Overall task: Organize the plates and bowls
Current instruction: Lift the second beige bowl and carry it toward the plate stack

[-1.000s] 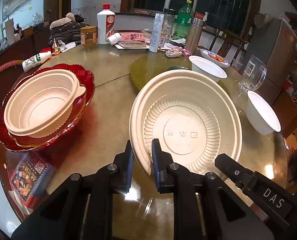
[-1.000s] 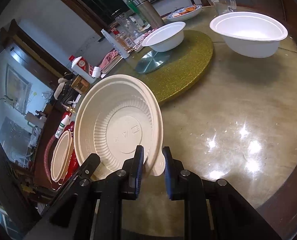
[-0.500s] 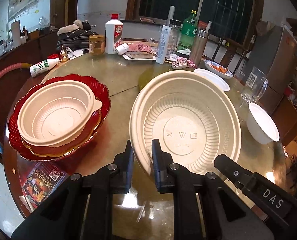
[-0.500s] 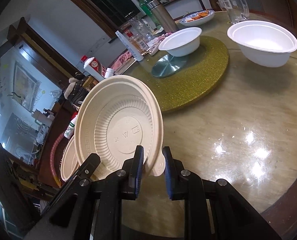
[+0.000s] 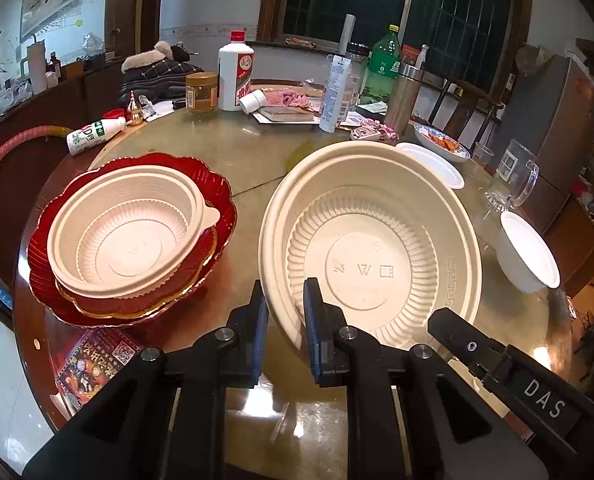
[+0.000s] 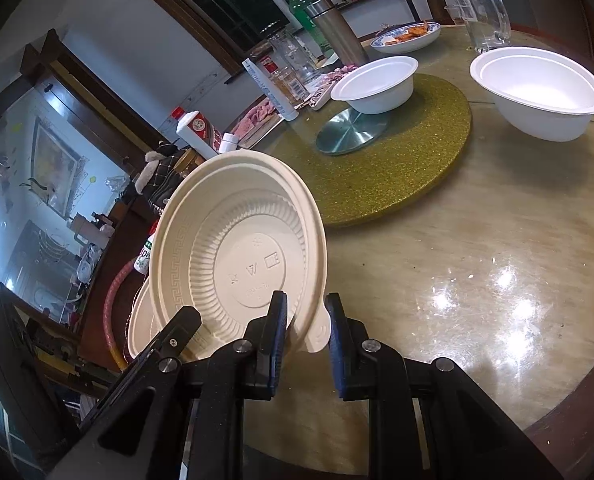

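Note:
A large cream plastic bowl (image 5: 369, 248) is held tilted above the table, its inside facing both cameras. My left gripper (image 5: 283, 296) is shut on its near left rim. My right gripper (image 6: 307, 320) is shut on the rim tab of the same bowl (image 6: 237, 248). To the left a second cream bowl (image 5: 125, 240) sits in a stack of red scalloped plates (image 5: 217, 184). One white bowl (image 6: 537, 92) stands on the table at the right. Another white bowl (image 6: 377, 84) stands on the gold turntable (image 6: 397, 168).
Bottles, a jar, a steel flask (image 5: 403, 96) and a dish of food (image 5: 441, 142) crowd the far side of the round table. A glass mug (image 5: 513, 176) stands at the right edge. A small milk bottle (image 5: 93, 134) lies at the far left.
Both grips on the cream bowl are unchanged. The views have drifted a little: the red plate stack now appears closer to the held bowl in the left wrist view.

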The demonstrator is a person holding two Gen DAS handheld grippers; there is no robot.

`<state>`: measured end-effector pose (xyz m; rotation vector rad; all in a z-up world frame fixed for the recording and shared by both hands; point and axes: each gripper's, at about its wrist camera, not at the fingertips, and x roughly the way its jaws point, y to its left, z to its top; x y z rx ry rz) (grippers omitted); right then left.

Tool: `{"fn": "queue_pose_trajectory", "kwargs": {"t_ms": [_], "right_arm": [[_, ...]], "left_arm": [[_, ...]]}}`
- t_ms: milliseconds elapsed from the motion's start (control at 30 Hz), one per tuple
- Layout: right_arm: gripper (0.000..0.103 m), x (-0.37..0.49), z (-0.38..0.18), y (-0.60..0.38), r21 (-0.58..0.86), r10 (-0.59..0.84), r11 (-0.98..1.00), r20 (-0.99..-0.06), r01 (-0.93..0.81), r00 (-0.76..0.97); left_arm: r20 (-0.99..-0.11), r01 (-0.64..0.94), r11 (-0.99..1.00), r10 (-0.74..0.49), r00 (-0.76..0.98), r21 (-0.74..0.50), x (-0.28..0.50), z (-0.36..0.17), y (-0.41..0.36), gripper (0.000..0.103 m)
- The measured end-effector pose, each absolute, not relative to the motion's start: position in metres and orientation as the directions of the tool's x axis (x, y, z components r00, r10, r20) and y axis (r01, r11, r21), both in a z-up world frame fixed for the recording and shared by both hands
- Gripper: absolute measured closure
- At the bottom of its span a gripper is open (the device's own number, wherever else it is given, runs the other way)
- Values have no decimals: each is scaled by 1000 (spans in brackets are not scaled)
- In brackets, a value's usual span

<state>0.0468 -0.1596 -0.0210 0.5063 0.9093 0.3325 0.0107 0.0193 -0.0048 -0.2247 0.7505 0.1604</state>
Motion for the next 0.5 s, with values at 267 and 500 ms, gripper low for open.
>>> {"fn": "queue_pose_trajectory", "kwargs": {"t_ms": [267,500], "right_arm": [[84,44,-16,-153,543,483,836,-656,-81,580],[84,41,-7,-146,534,484,839,-648,-103,587]], "left_arm": [[-683,-236,960,71,727,-151,5,0,24,88],[-673,-247,955,74,736,-166,-1,6,33,87]]}}
